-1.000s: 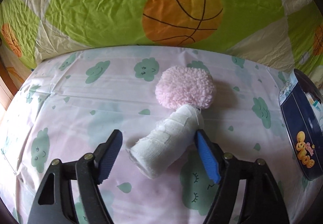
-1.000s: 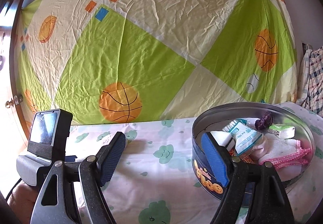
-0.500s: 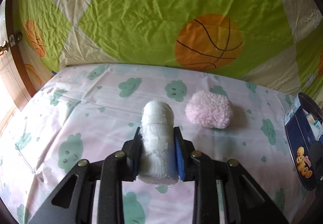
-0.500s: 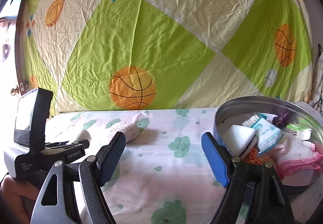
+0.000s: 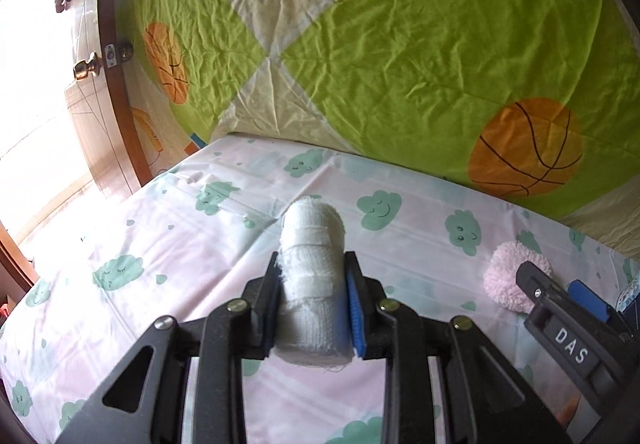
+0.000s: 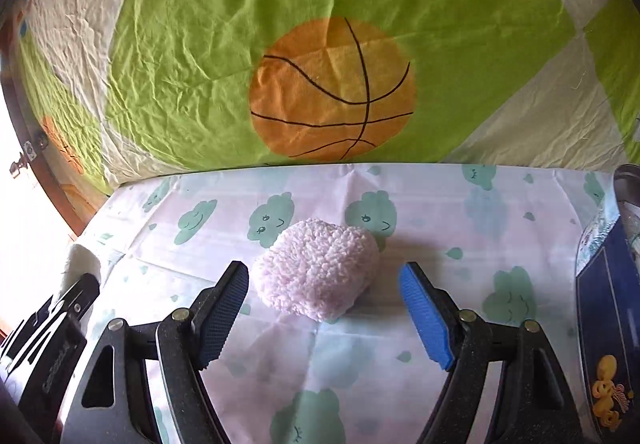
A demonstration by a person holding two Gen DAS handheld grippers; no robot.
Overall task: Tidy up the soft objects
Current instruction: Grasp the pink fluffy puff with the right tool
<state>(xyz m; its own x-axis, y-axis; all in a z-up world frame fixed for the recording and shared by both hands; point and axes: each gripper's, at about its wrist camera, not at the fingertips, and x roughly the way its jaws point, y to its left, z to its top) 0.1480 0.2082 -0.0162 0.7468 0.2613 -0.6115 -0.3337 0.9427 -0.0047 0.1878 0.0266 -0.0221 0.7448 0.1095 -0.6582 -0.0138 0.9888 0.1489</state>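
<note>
A white gauze roll [image 5: 312, 276] is clamped between the blue pads of my left gripper [image 5: 313, 286], lifted off the cloud-print sheet and sticking out beyond the fingertips. A fluffy pink ball [image 6: 318, 268] lies on the sheet between the wide-apart fingers of my right gripper [image 6: 324, 280], which is open; neither pad touches it. In the left wrist view the same pink ball [image 5: 506, 276] lies at the right, partly behind my right gripper's finger [image 5: 536, 280]. My left gripper's body [image 6: 44, 340] shows at the left edge of the right wrist view.
A round dark-blue tin [image 6: 608, 308] stands on the sheet at the right edge. A green and cream basketball-print cloth [image 6: 332, 92] hangs behind the bed. A brown door frame with a brass knob [image 5: 86, 70] and bright light fill the left.
My left gripper shut on the gauze roll, lifted it and swung left. My right gripper swung left from the tin and now straddles the pink ball.
</note>
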